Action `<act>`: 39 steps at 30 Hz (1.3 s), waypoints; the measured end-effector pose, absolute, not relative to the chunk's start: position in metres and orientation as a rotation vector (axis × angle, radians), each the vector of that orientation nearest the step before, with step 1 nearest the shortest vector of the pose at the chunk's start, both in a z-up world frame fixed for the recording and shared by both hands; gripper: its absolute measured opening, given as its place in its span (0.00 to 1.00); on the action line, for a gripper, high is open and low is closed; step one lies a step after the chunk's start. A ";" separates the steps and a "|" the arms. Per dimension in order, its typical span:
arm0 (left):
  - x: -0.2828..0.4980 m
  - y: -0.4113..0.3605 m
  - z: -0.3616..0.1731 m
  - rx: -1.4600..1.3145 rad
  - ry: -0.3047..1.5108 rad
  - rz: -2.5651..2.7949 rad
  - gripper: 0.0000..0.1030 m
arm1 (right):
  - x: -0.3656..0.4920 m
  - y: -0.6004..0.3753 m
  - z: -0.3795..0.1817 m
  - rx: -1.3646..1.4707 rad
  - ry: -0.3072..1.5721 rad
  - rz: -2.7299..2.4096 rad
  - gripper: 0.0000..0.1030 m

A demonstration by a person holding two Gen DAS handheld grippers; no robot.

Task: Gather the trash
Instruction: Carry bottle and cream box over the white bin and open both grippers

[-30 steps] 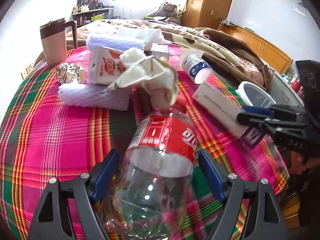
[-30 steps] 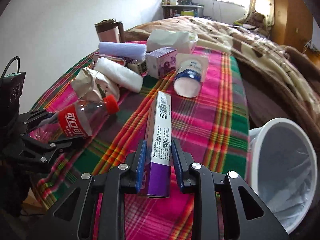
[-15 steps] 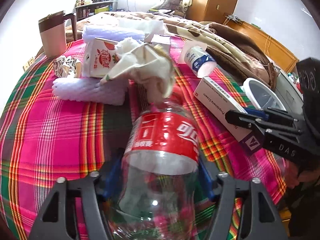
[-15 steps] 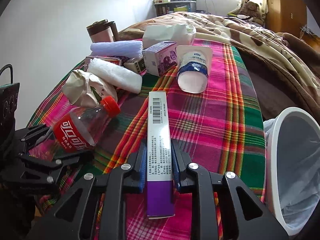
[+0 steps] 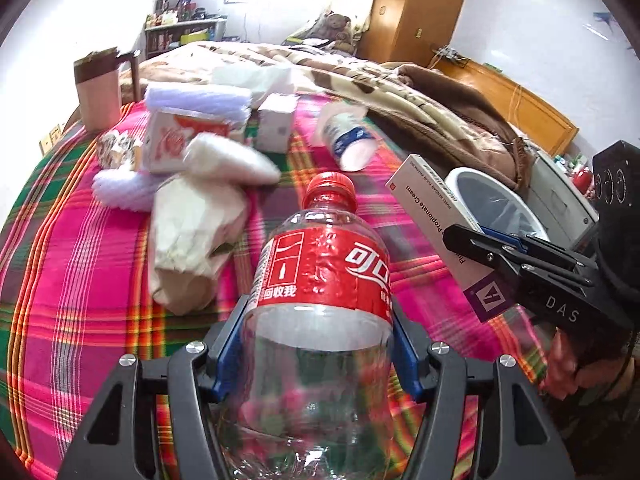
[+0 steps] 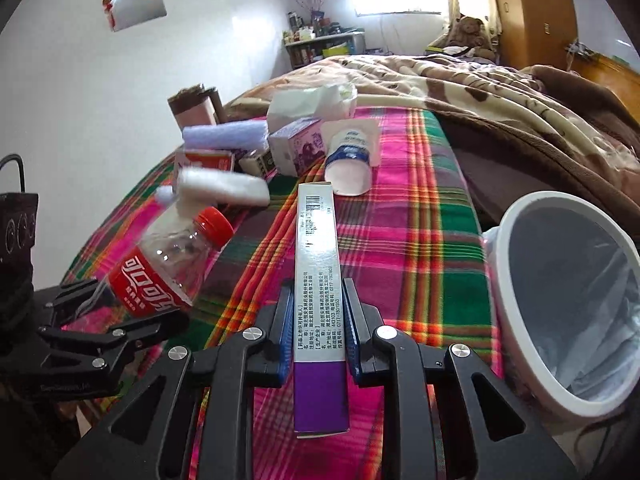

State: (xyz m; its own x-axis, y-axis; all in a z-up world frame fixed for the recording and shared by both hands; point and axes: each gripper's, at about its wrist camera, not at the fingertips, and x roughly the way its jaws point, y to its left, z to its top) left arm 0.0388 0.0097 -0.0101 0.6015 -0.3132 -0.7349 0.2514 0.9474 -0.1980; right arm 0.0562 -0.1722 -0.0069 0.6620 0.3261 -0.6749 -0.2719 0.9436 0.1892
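My left gripper (image 5: 320,320) is shut on a clear plastic cola bottle (image 5: 324,276) with a red label and red cap, lifted off the plaid cloth; it also shows in the right wrist view (image 6: 160,276). My right gripper (image 6: 316,312) is shut on a long white and purple cream box (image 6: 318,264), held above the table; the box also shows in the left wrist view (image 5: 440,220). A white bin with a bag liner (image 6: 568,304) stands at the right, beside the table edge.
On the plaid tablecloth (image 5: 80,260) lie a crumpled paper bag (image 5: 192,232), white foam rolls (image 5: 228,160), a red and white carton (image 5: 176,140), a small box (image 5: 276,124), a tipped yogurt cup (image 5: 348,144) and a brown mug (image 5: 100,92). A bed lies behind.
My left gripper closed on the bottle and lifted it, tilting its cap up. My right gripper raised the cream box off the cloth. The crumpled bag and a foam roll shifted.
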 end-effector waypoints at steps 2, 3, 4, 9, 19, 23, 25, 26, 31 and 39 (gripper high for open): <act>0.039 0.003 -0.004 -0.074 0.847 -0.334 0.63 | 0.051 -0.181 0.001 0.079 0.748 0.306 0.22; 0.038 -0.001 0.000 -0.068 0.835 -0.339 0.63 | 0.047 -0.187 0.006 0.092 0.733 0.298 0.22; 0.039 -0.005 0.003 -0.065 0.823 -0.346 0.63 | 0.046 -0.191 0.009 0.100 0.726 0.293 0.22; 0.049 -0.028 0.016 -0.062 0.796 -0.396 0.63 | 0.038 -0.220 0.024 0.135 0.680 0.204 0.22; 0.069 -0.092 0.031 -0.028 0.764 -0.517 0.63 | 0.034 -0.277 0.028 0.206 0.657 0.011 0.22; 0.079 -0.122 0.031 -0.029 0.779 -0.575 0.63 | 0.037 -0.292 0.022 0.232 0.670 -0.047 0.22; 0.084 -0.136 0.028 -0.025 0.795 -0.594 0.63 | 0.038 -0.300 0.018 0.248 0.679 -0.068 0.22; 0.084 -0.143 0.028 -0.017 0.797 -0.604 0.63 | 0.038 -0.305 0.016 0.252 0.684 -0.078 0.22; 0.092 -0.176 0.022 -0.003 0.829 -0.646 0.63 | 0.041 -0.323 0.006 0.276 0.713 -0.121 0.22; 0.101 -0.212 0.013 0.031 0.869 -0.679 0.63 | 0.044 -0.341 -0.006 0.284 0.759 -0.174 0.22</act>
